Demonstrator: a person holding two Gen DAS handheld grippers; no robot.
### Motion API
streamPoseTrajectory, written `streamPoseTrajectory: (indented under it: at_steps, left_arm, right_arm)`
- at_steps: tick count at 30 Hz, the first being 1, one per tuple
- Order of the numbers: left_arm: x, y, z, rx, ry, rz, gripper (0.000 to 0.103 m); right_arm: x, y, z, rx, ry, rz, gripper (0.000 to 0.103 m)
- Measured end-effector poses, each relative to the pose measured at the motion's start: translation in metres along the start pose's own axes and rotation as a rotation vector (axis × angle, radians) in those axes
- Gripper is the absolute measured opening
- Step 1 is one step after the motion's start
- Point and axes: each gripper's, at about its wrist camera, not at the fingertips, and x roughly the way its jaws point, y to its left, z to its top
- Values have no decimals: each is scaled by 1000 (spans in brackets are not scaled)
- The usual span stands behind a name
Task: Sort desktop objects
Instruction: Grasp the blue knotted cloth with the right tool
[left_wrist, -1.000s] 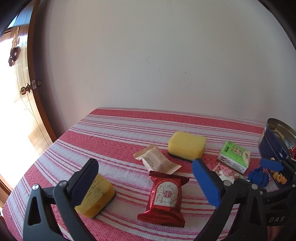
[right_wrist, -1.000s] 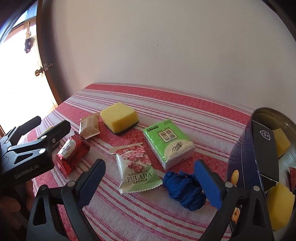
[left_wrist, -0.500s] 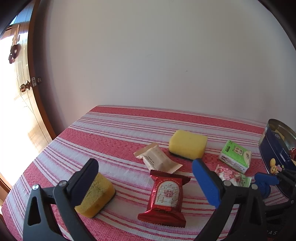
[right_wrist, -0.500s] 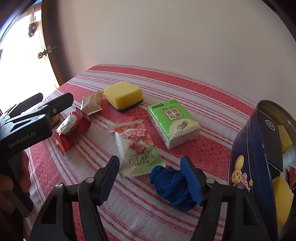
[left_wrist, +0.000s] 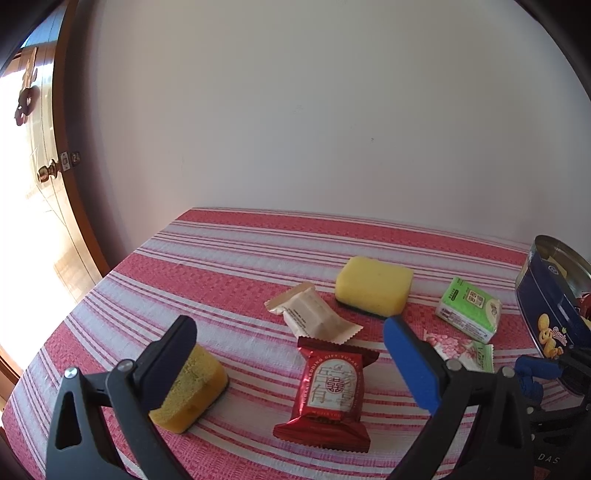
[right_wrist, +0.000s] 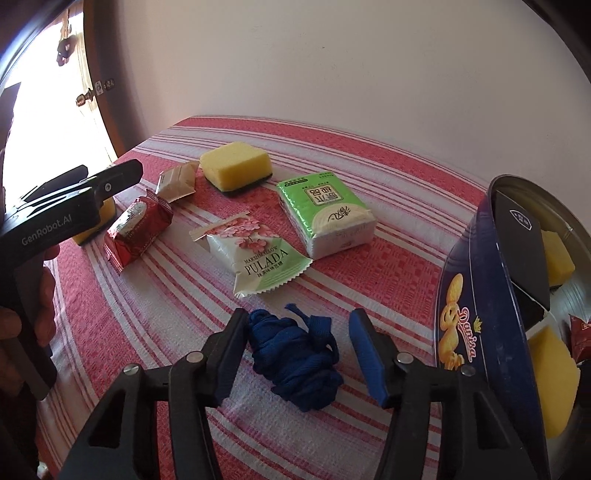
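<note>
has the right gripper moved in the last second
Yes. The right gripper has come down and forward over the blue cord bundle, which now lies between its narrowed, open fingers; the marshmallow packet sits farther ahead than before.

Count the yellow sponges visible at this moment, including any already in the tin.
4: one near the table's back, one beside the left gripper, two inside the blue tin, at and. The tin could hide more.
</note>
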Motion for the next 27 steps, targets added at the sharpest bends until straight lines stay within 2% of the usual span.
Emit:
streamPoseTrajectory:
  at_steps: [5,9,12,18,19,21,27]
  left_arm:
    - [1,-1,0,0,4,0,102]
    - [3,-1,1,-5,13,1,103]
    - [4,-3,1,-4,15,1,102]
    - [5,-4,2,-1,16,3,102]
    - [5,-4,2,-2,16,3,102]
    - [5,-4,2,-4,17,3,103]
    - [5,-3,1,-12,18,4,102]
  right_arm:
    - [-3,2,-2,-15,-3,-3,45]
    - [-3,-2,-2,7,2,-18,57]
    - [-2,-3,-2,13,5,-20,61]
    - [-2,-2,-2,11,6,-13,62]
    - [-2,-2,-2,11,5,-13,61]
    - [-3,-3,-2,20,-4,-13,39]
    - [-5,-8,-3,50,-13,18,38]
